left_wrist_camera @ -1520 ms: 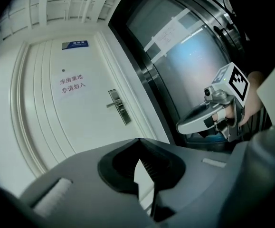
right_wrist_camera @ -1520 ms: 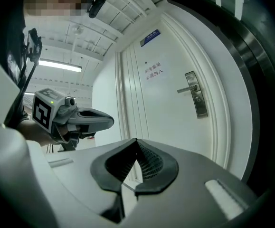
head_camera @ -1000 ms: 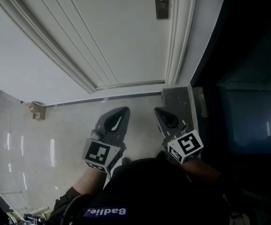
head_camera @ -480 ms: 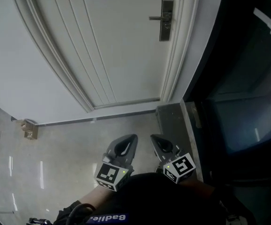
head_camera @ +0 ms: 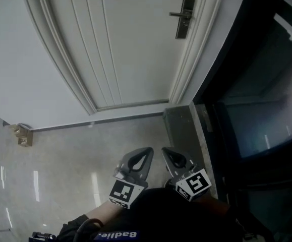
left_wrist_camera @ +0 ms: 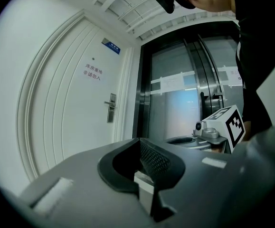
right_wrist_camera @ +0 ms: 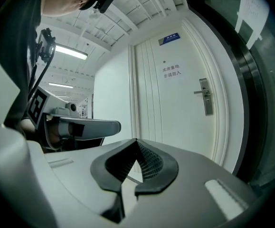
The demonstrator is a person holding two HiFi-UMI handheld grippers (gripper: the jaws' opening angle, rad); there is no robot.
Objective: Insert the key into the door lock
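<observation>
White door (head_camera: 135, 44), lock plate (head_camera: 185, 16) well ahead of me. My L gripper (head_camera: 147, 153) & R gripper (head_camera: 166, 153): jaws clenched, no key visible; risk: I reach lock w/ nothing to insert.

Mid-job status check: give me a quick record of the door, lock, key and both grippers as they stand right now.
door: white panelled door, appears closed
lock: lock plate with lever handle, near the door's right edge, apart from both grippers
key: not visible in any view
left gripper: jaws together, nothing seen between them
right gripper: jaws together, nothing seen between them
position: grippers side by side, pointing toward the door
</observation>
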